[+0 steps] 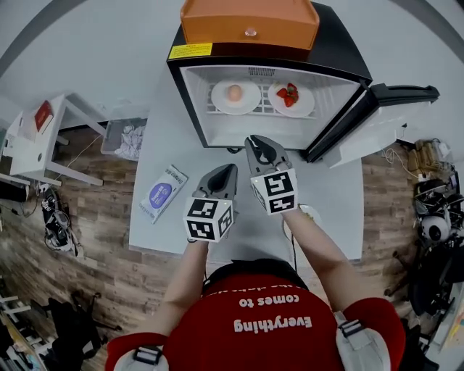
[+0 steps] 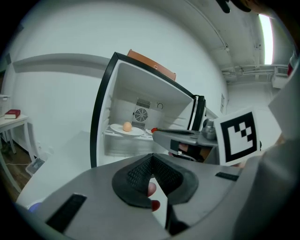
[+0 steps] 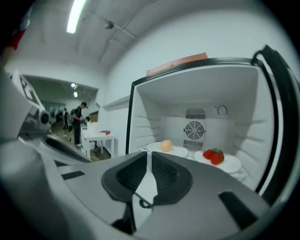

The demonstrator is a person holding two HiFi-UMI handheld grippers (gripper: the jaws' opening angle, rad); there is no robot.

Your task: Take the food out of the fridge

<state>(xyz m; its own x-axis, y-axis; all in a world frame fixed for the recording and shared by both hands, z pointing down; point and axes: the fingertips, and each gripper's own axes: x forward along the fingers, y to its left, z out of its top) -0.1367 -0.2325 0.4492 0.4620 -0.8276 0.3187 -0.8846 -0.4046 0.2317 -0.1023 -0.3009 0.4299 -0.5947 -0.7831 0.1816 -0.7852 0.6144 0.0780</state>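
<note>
The small fridge (image 1: 268, 109) stands open on the white table, its door (image 1: 377, 109) swung to the right. On its shelf one white plate carries an egg (image 1: 234, 92) (image 2: 127, 126) (image 3: 166, 146). A second plate to the right carries strawberries (image 1: 288, 94) (image 3: 213, 156). My right gripper (image 1: 255, 140) (image 3: 150, 156) is shut and empty, its tip just in front of the fridge opening. My left gripper (image 1: 230, 169) (image 2: 151, 158) is shut and empty too, a little further back and to the left. In the left gripper view the right gripper (image 2: 187, 138) hides most of the strawberries.
An orange box (image 1: 250, 22) sits on top of the fridge. A blue and white packet (image 1: 165, 192) lies on the table (image 1: 167, 130) at the left, and a white plate (image 1: 310, 213) shows under my right arm. A side table with a red book (image 1: 43, 116) stands far left.
</note>
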